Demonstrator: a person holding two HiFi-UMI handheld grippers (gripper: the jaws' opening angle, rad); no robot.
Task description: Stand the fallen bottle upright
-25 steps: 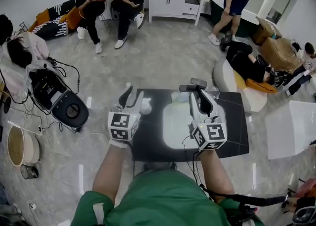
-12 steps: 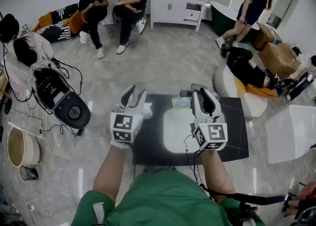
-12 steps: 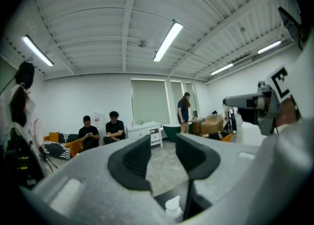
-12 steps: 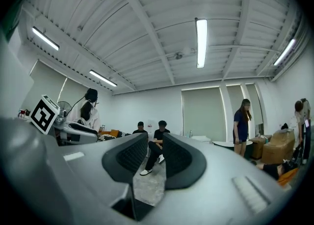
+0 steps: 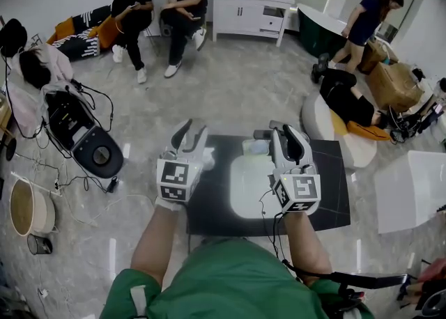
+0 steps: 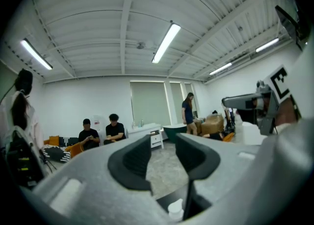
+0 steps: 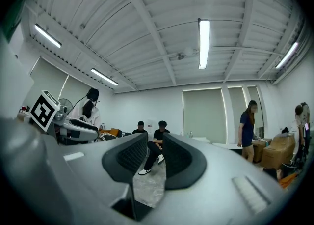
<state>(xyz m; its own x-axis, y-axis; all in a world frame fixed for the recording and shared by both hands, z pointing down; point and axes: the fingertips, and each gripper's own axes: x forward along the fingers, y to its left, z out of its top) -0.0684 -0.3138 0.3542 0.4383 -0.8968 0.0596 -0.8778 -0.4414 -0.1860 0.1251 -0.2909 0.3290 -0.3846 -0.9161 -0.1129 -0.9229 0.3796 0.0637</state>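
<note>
Both grippers hovered level over the black table [image 5: 334, 171]. The left gripper [image 5: 192, 129] had its 2 jaws about half apart, nothing between them; a small white-capped container [image 6: 175, 209] sat on the table below it. The right gripper [image 5: 279, 129] kept only a slim gap and also held nothing. The pale translucent bottle [image 5: 256, 146] lay at the far edge of the white mat [image 5: 247, 185], just beside the right jaws.

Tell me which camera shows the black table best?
The head view: looking steeply down, it takes in most of the black table. The left gripper view catches only a dark sliver of it below its jaws; the right gripper view shows none that I can make out.
</note>
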